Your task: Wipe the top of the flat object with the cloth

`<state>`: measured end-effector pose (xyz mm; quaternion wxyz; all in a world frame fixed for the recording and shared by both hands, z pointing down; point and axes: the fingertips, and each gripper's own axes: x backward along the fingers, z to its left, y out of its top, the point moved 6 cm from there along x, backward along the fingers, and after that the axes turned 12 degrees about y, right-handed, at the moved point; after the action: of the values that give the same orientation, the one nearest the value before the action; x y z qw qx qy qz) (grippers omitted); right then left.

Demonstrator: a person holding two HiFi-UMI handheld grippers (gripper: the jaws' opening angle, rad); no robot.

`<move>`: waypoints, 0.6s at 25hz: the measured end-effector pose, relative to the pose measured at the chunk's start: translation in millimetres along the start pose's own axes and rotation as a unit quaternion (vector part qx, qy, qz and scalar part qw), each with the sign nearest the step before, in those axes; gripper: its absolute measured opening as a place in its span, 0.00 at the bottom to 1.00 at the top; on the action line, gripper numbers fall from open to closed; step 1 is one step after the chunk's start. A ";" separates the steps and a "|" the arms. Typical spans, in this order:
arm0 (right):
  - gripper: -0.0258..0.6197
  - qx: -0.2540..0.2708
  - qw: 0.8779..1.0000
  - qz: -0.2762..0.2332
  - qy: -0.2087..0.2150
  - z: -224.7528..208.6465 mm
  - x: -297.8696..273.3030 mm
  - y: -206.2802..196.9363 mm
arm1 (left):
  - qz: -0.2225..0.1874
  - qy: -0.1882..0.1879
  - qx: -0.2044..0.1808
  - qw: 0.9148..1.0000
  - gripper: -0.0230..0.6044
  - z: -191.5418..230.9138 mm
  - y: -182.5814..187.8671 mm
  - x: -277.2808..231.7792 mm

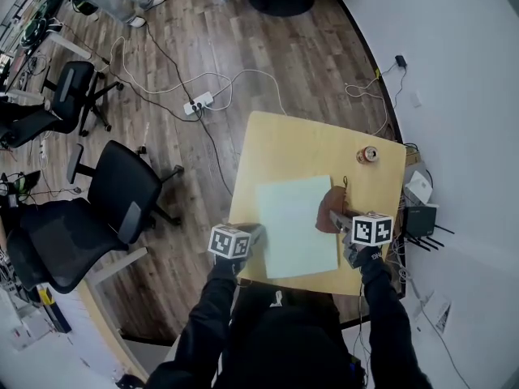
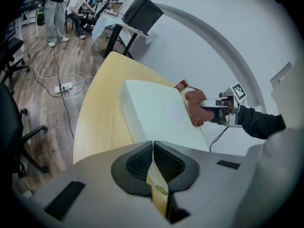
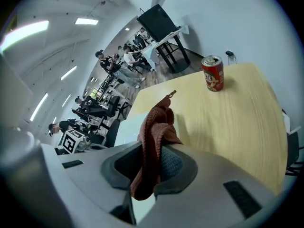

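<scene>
Pinching cloth (image 3: 153, 137), right fingers (image 3: 173, 165); left fingers (image 2: 137, 163) closed. Head view shows cloth touching edge of flat object (image 1: 296, 225).

- Bright, even indoor light fills all views; long ceiling strips (image 3: 28, 32) glow white in the right gripper view.
- Shadows are faint and soft: a pale one lies beside the cloth (image 3: 154, 141) on the surface (image 3: 228, 122).
- Both gripper views bend strongly, with black vignetted corners.
- The nearest foreground looks slightly soft.
</scene>
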<state>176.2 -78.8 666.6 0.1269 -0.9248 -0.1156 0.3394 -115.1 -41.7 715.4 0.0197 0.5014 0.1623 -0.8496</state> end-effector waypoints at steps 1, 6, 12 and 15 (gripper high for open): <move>0.18 0.004 1.000 -0.002 0.008 6.6 -1.1 2.0 | -0.001 0.000 0.000 1.000 0.10 0.1 0.0 -0.3; 0.18 0.031 0.998 -0.002 0.062 55.8 -34.8 17.3 | -0.005 -0.006 -0.001 1.000 0.10 0.5 1.6 0.2; 0.18 0.059 0.991 0.032 0.119 106.8 -109.4 34.1 | -0.009 -0.011 0.008 1.000 0.10 -1.2 2.8 -2.3; 0.18 0.066 0.988 0.053 0.127 120.6 -141.0 35.4 | -0.013 -0.014 0.012 1.000 0.10 0.7 2.2 -0.3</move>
<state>-3.3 -135.5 650.9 0.1827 -0.9549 -0.0266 0.2324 -115.2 -44.1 715.5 0.0052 0.4873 0.1582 -0.8588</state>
